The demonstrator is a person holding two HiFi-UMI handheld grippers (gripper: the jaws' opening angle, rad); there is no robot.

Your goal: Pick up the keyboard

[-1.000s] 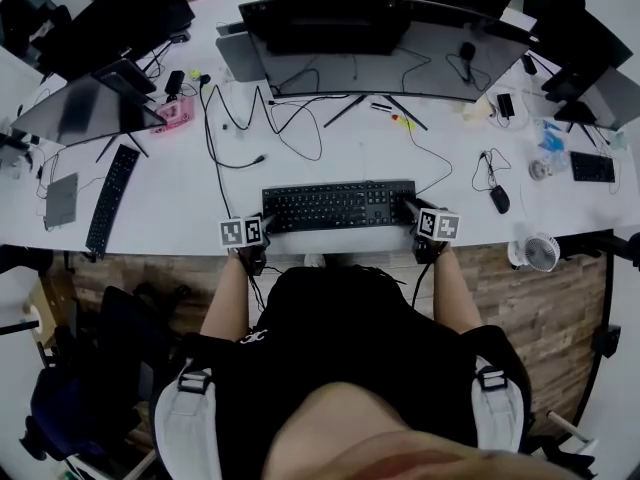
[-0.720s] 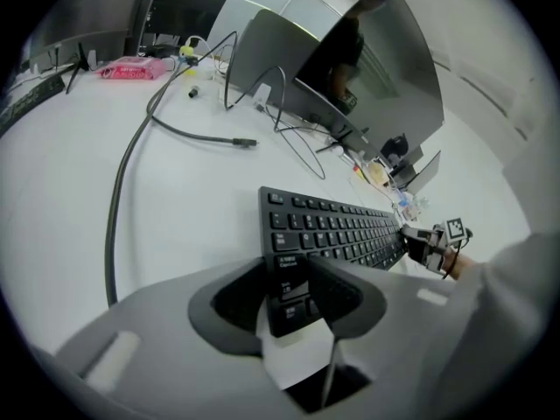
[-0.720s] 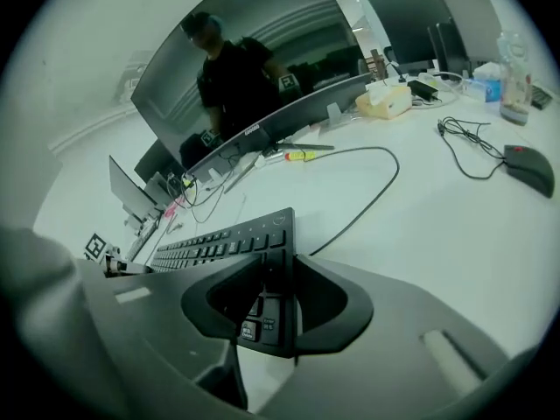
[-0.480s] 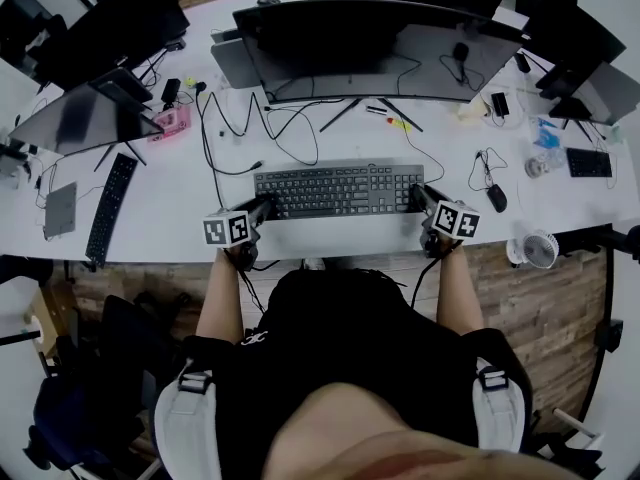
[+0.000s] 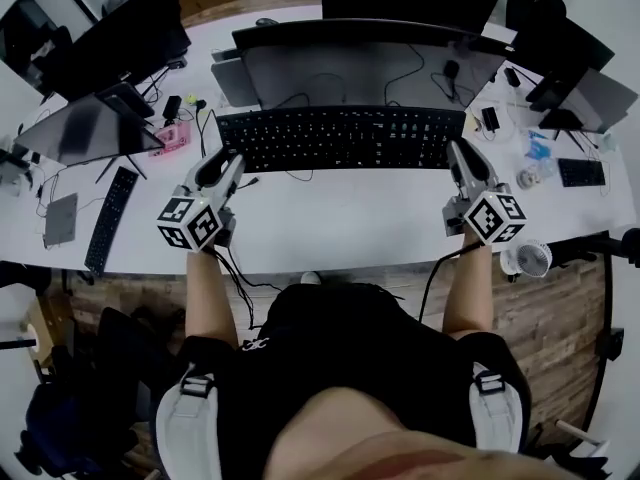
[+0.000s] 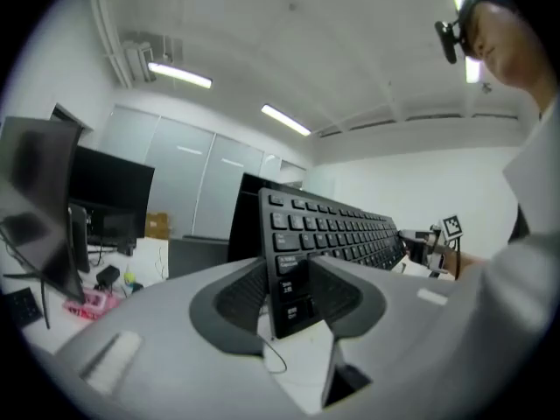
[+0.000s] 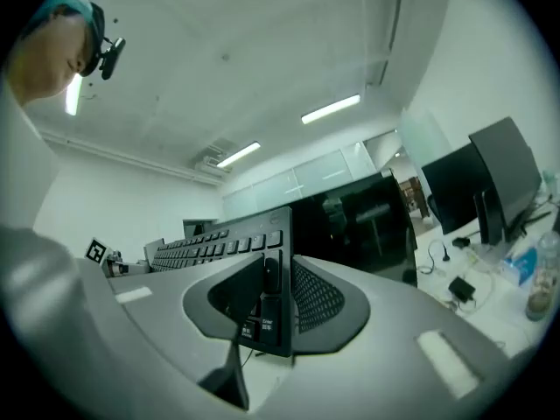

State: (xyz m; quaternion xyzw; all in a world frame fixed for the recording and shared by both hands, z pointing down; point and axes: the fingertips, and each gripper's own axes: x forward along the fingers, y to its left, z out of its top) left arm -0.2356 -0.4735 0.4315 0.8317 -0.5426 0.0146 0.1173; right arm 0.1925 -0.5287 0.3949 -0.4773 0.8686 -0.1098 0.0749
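Head view: keyboard (image 5: pixel 340 138) overlaps monitor (image 5: pixel 370 68) bottom; left gripper (image 5: pixel 228 160) pinches one end, right gripper (image 5: pixel 459 153) closing on other.

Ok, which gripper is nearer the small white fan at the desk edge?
Right. The right gripper, jaws closing on the right end of the keyboard, sits just up-left of the fan in the head view; the left gripper clamps the other end, across the desk.

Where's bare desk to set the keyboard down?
Free: desk strip between curved monitor and near edge, below the lifted keyboard. Crowded: second keyboard, side monitor at left; fan, small keyboard at right.
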